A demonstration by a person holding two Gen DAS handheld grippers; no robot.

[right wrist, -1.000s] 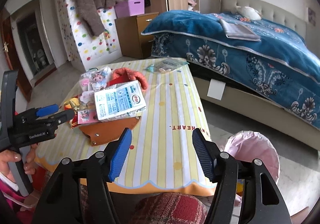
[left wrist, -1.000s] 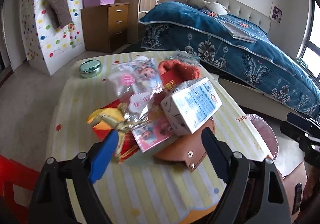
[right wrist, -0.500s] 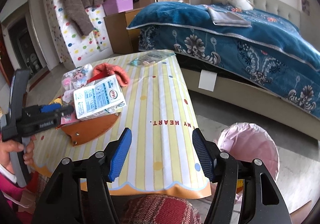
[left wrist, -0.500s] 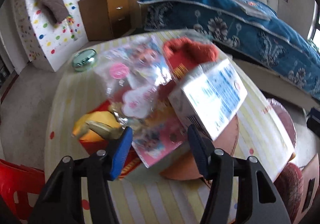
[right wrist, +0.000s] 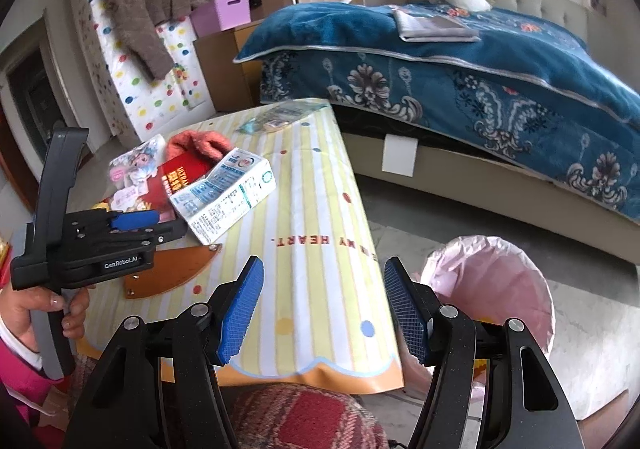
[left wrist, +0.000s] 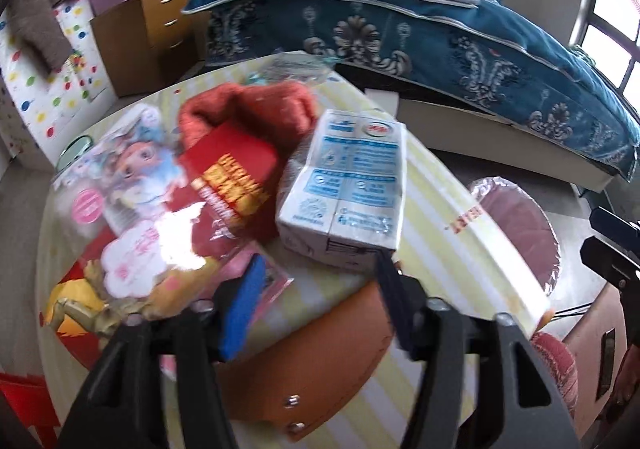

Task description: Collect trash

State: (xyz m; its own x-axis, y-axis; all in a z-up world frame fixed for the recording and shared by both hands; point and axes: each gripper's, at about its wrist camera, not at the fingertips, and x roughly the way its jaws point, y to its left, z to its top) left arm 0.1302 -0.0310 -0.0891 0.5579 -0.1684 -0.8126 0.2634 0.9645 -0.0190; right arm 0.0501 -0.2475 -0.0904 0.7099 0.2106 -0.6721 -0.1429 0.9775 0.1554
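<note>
**Left tongs closing in on the carton**

The left gripper (left wrist: 318, 289) is spreading its jaws, nothing between them, just short of the white carton (left wrist: 346, 193), whose long axis is running straight ahead. The right gripper (right wrist: 324, 309) is hanging released, farther off beside the pink-lined bin (right wrist: 496, 281).

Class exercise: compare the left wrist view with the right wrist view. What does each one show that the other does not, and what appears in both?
Only the left wrist view: the window and the golden figure at the pile's edge.

Only the right wrist view: the person's hand holding the left gripper, whose jaws are opening, and the doorway.

Both: the milk carton, red box, orange hat, striped table, pink-lined bin and bed.
</note>
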